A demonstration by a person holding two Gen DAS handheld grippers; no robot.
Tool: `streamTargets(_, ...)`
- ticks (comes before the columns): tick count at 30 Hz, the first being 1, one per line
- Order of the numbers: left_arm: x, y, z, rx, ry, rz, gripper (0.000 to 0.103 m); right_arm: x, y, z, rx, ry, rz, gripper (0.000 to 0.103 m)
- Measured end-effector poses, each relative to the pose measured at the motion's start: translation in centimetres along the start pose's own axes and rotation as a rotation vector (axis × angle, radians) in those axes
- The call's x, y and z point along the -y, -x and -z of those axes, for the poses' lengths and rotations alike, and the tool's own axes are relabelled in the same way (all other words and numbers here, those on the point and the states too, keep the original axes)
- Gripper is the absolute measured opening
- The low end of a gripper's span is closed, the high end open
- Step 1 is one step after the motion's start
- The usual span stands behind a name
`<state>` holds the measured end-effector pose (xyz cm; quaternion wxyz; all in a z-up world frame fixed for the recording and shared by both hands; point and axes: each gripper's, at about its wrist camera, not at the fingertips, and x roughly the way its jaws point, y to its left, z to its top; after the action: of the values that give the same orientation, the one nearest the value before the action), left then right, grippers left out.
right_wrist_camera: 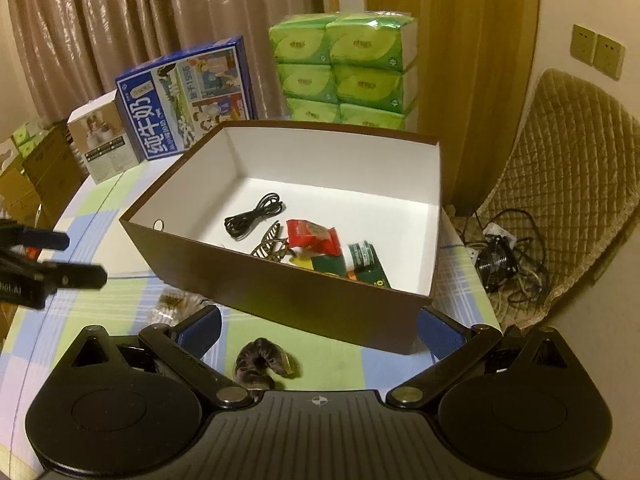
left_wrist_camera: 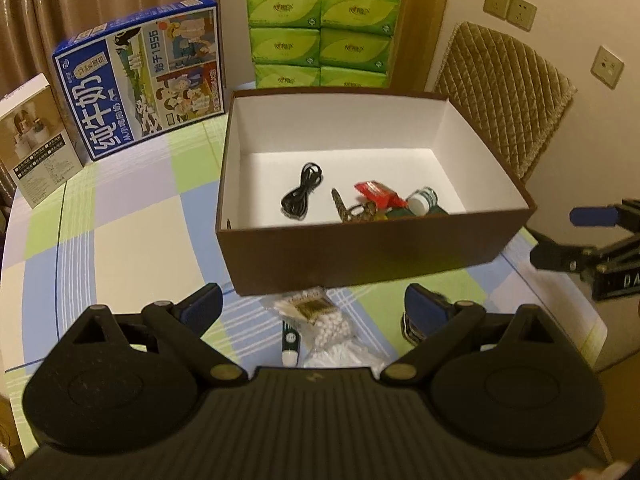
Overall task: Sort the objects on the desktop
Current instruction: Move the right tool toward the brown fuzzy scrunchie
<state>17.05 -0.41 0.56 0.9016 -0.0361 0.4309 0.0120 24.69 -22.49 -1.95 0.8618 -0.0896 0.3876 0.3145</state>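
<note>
A checked cloth covers the tabletop [left_wrist_camera: 120, 240], backed by curtains [right_wrist_camera: 120, 20], a milk carton [left_wrist_camera: 140, 80] and tissue packs [left_wrist_camera: 320, 28]. The brown box [left_wrist_camera: 360, 248] holds a cable [left_wrist_camera: 302, 192]. Both the left tool [left_wrist_camera: 312, 308] and right tool [right_wrist_camera: 320, 328] gape apart, empty, above a cotton-swab bag [left_wrist_camera: 324, 324] and a scrunchie [right_wrist_camera: 260, 364].

Each gripper is matte black with a ribbed body, 2 round discs, brass pivot screws and blue-padded jaws.
</note>
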Motion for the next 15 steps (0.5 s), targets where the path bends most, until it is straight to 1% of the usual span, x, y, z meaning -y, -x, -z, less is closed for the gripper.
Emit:
streamTargets(5, 0.1, 0.1, 1.7, -0.002, -0.019, 0.025, 0.095, -0.2, 0.0, 0.9, -0.016, 0.009, 0.011, 0.101)
streamTargets(9, 0.7, 0.1, 3.2, 0.002, -0.077, 0.050, 0.095, -0.4, -0.3, 1.8, -0.046, 0.028, 0.007, 0.101)
streamTargets(15, 2.0, -0.8, 5.3, -0.014, -0.149, 0.083, 0.095, 0.0, -0.9, 3.1, -0.083, 0.003, -0.027, 0.101)
